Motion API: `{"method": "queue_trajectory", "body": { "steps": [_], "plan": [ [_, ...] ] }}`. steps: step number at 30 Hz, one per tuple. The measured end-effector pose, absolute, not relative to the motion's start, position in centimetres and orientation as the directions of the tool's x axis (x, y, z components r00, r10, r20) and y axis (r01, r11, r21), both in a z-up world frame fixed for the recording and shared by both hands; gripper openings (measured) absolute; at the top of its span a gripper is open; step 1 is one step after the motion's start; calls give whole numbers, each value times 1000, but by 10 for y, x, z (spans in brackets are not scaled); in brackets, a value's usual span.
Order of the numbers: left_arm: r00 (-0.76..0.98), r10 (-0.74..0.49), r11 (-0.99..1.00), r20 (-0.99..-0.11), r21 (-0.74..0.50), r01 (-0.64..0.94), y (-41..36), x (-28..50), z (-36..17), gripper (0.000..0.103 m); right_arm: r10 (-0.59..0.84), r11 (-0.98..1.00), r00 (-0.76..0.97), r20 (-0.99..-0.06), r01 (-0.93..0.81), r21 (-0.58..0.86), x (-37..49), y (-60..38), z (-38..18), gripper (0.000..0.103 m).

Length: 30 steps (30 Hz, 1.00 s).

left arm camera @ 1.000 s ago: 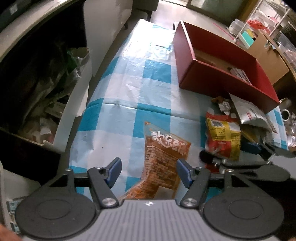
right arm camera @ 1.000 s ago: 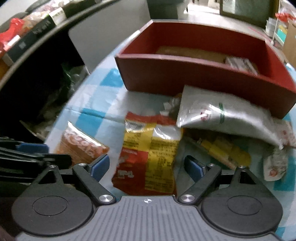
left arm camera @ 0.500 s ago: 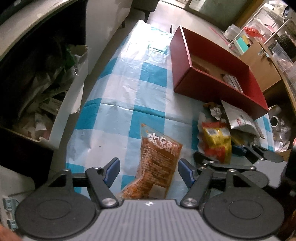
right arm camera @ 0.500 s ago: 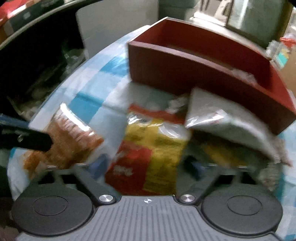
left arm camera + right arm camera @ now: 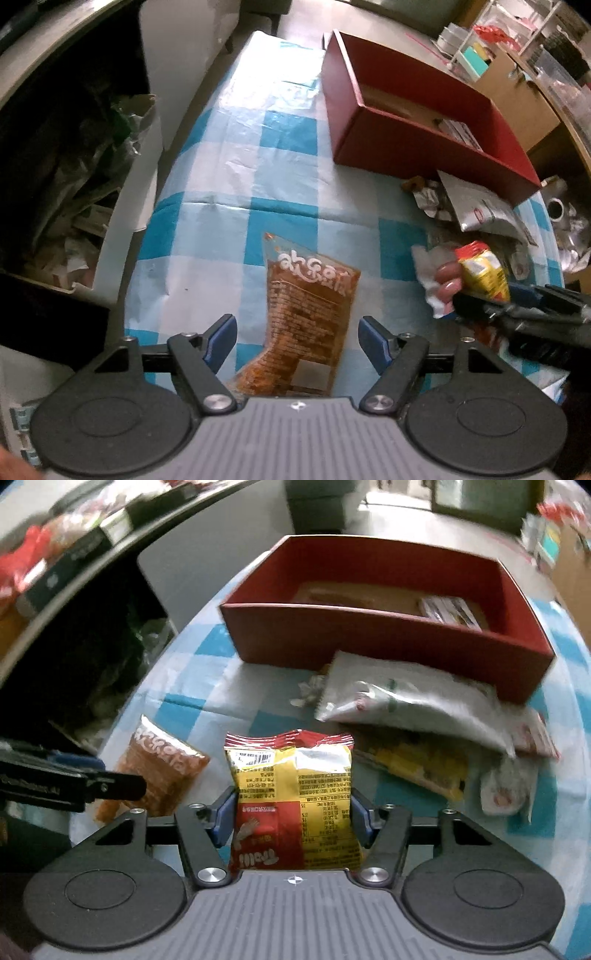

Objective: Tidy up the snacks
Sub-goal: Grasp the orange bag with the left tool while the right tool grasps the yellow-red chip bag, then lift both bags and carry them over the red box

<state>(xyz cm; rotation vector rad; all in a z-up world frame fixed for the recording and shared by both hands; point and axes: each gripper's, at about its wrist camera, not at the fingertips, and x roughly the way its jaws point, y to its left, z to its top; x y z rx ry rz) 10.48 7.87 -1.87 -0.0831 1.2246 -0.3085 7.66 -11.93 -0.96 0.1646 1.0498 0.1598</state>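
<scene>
Right tongs (image 5: 291, 818) have just clamped and lifted the yellow-red snack bag (image 5: 291, 794), ready for the red box (image 5: 388, 635), while left tongs (image 5: 297, 341) hang wide over the orange packet (image 5: 308, 325).

Both views are dim and indoor-lit, with a bluish cast. Light comes from the far end of the room: the checked cloth (image 5: 266, 122) shows white glare on its far part beside the red box (image 5: 417, 147), and the floor beyond is pale. The shelf (image 5: 55, 155) at left sinks into near black. Fisheye bending curves the tabletop edges and shelf lines strongly. The right wrist view is smeared toward its edges, the silver bag (image 5: 413, 709) soft, while the yellow packet (image 5: 295, 801) reads fairly sharp.
</scene>
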Motion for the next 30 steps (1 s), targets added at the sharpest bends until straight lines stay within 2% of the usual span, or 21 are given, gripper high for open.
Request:
{"method": "queue_trajectory", "body": {
  "steps": [4,6,9,11,13,16,20,24,27,29,30],
  "plan": [
    [279,-252,958,-926,-198,208,68,104,-25,67,307,924,480,-821,54,378,74,-151,-21,68],
    [274,-243,958,-931,-186,219,63,104,-27,67,332,908,488,-807,67,414,73,-157,-22,68],
    [266,-240,955,-934,-178,237,58,102,-28,67,252,945,478,-841,64,319,71,-151,-23,70],
    [263,-227,956,-938,-164,242,57,102,-31,67,303,922,460,-834,80,379,70,-155,-27,71],
    [258,-201,962,-945,-140,236,56,102,-36,68,290,928,466,-836,75,364,68,-154,-28,71],
    [269,-166,965,-949,-100,243,52,101,-40,75,249,950,452,-856,56,306,68,-148,-33,75],
    [294,-122,960,-948,-38,277,37,95,-45,81,251,954,424,-870,47,298,65,-147,-40,78],
    [353,-68,947,-933,50,316,21,85,-50,84,238,959,449,-861,35,283,57,-155,-32,76],
    [355,-90,955,-930,21,297,19,83,-46,69,244,954,437,-866,49,294,54,-165,-37,65],
    [370,-91,957,-925,23,290,16,81,-42,53,264,948,451,-853,43,316,48,-169,-33,63],
    [372,-92,957,-924,21,288,15,80,-41,52,257,951,470,-845,33,307,45,-171,-28,63]
  ]
}}
